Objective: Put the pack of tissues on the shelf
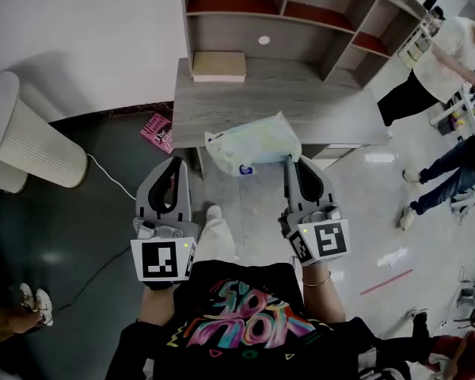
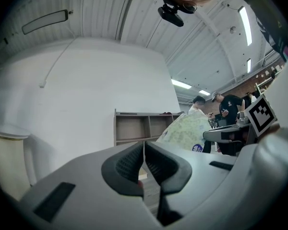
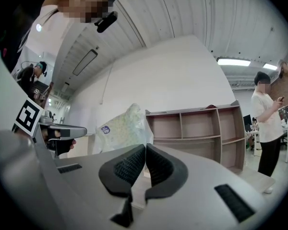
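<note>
The pack of tissues is a pale, soft plastic bag with a blue label. It hangs in the air over the front edge of the grey desk. My right gripper is shut on the pack's right end. In the right gripper view the jaws pinch the thin plastic, and the pack bulges to the left. My left gripper is shut and holds nothing, a little left of the pack. Its own view shows the closed gripper and the pack to the right. The wooden shelf stands behind the desk.
A flat beige box lies on the desk below the shelf. A white ribbed cylinder stands on the floor at left, with a cable running from it. A pink packet lies by the desk's left corner. People stand at right.
</note>
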The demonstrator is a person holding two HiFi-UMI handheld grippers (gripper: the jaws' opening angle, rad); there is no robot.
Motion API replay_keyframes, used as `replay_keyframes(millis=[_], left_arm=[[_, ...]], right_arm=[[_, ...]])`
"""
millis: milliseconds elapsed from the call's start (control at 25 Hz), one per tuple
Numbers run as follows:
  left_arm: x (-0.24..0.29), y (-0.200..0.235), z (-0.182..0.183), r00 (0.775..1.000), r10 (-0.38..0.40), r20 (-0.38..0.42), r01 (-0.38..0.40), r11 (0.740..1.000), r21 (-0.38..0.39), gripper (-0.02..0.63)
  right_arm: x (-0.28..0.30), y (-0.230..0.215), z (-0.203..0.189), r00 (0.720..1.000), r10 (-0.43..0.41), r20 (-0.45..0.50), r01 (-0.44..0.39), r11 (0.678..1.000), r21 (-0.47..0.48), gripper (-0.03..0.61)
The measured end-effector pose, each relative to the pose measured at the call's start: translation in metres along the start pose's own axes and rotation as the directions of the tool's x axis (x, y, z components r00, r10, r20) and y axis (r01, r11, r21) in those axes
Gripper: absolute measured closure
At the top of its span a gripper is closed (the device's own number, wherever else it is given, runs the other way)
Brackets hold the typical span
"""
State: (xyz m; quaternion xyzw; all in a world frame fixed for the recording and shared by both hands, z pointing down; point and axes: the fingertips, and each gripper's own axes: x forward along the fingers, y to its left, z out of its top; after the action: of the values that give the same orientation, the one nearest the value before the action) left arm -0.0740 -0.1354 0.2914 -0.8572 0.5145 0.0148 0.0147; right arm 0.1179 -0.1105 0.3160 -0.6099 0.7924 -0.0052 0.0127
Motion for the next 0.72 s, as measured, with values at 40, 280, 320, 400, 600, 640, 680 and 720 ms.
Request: replay_keyframes(millis=[40, 280, 320, 400, 600, 640, 680, 720], left_arm=[[-0.004, -0.003, 0.001, 1.0, 0.0, 0.004, 0.0, 1.0, 0.0, 0.583], [-0.051, -0.029, -0.006, 1.0, 0.023, -0.01, -0.023, 1.0, -0.005, 0.583], [-0.041, -0.023, -0.006, 1.0, 0.021, -0.01, -0.021, 1.0, -0.007, 0.583], [-0.019, -0.01, -0.004, 1.0, 0.008, 0.002, -0.008, 1.0, -0.008, 0.581], [-0.005, 0.003, -0.001, 0.999, -0.014, 0.03, 0.013, 1.0, 0.005, 0.581], [-0.005, 0.003, -0.001, 0.999, -0.015, 0.03, 0.015, 1.0, 0.002, 0.581], [-0.006, 0.004, 0.0, 0.999, -0.019, 0.029, 0.019, 1.0, 0.0, 0.582], [-0.006, 0.005, 0.001, 0.999, -0.025, 0.028, 0.025, 1.0, 0.0, 0.581]], right_arm=[[-0.005, 0.001, 0.0, 1.0, 0.001, -0.001, -0.001, 1.0, -0.002, 0.558], [-0.055, 0.01, -0.008, 1.0, 0.013, -0.011, -0.013, 1.0, 0.005, 0.557], [-0.045, 0.007, -0.007, 1.0, 0.009, -0.014, -0.008, 1.0, 0.006, 0.557], [-0.022, 0.003, -0.004, 1.0, -0.004, -0.006, 0.004, 1.0, 0.002, 0.557], [-0.004, 0.002, 0.002, 0.999, -0.026, 0.021, 0.026, 1.0, -0.017, 0.557], [-0.004, 0.002, 0.002, 0.999, -0.03, 0.022, 0.03, 0.999, -0.02, 0.557], [-0.005, 0.003, 0.004, 0.999, -0.034, 0.022, 0.034, 0.999, -0.021, 0.557], [-0.005, 0.004, 0.005, 0.999, -0.038, 0.021, 0.038, 0.999, -0.021, 0.557]])
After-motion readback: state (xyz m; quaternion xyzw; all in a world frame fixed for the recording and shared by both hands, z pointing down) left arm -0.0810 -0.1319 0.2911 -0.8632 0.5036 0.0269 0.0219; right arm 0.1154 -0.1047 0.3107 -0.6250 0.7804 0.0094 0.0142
